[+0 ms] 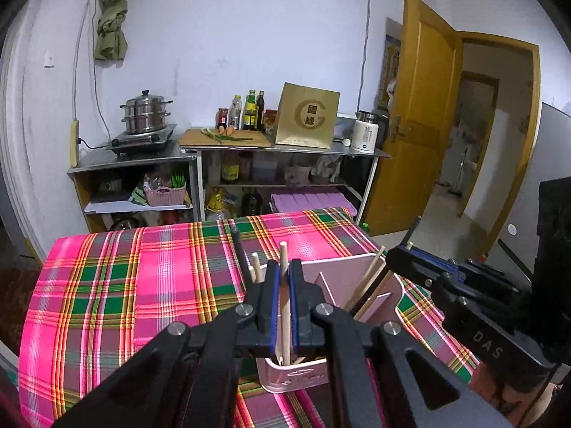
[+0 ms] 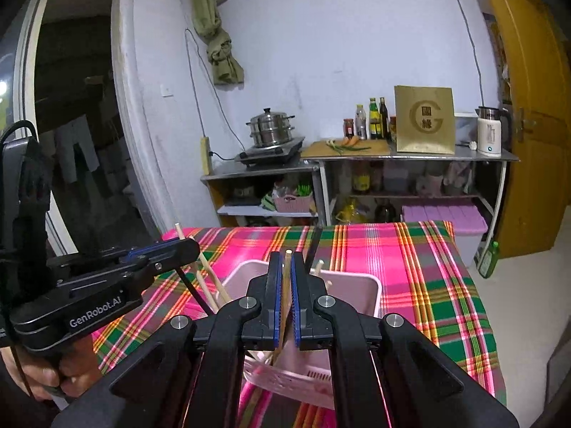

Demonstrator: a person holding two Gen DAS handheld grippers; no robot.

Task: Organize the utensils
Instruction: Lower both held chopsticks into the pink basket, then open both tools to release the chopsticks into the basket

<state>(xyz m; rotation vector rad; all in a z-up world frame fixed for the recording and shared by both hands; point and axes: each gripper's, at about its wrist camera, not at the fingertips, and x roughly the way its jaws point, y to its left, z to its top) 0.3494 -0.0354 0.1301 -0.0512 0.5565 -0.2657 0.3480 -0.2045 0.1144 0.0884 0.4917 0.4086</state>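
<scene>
A pink utensil holder (image 1: 357,278) (image 2: 357,292) with dividers stands on the plaid tablecloth (image 1: 142,285). Several wooden and black chopsticks lean inside it. My left gripper (image 1: 283,285) is shut on a wooden chopstick (image 1: 284,306) that stands upright in the holder's near compartment. My right gripper (image 2: 285,285) is shut on another wooden chopstick (image 2: 286,278), held upright over the holder. The right gripper also shows in the left wrist view (image 1: 407,253), and the left gripper in the right wrist view (image 2: 178,246).
Behind the table stand metal shelves (image 1: 228,149) with a steamer pot (image 1: 146,112), bottles, a cutting board, a gold box (image 1: 307,117) and a kettle. A yellow door (image 1: 421,114) is open at the right.
</scene>
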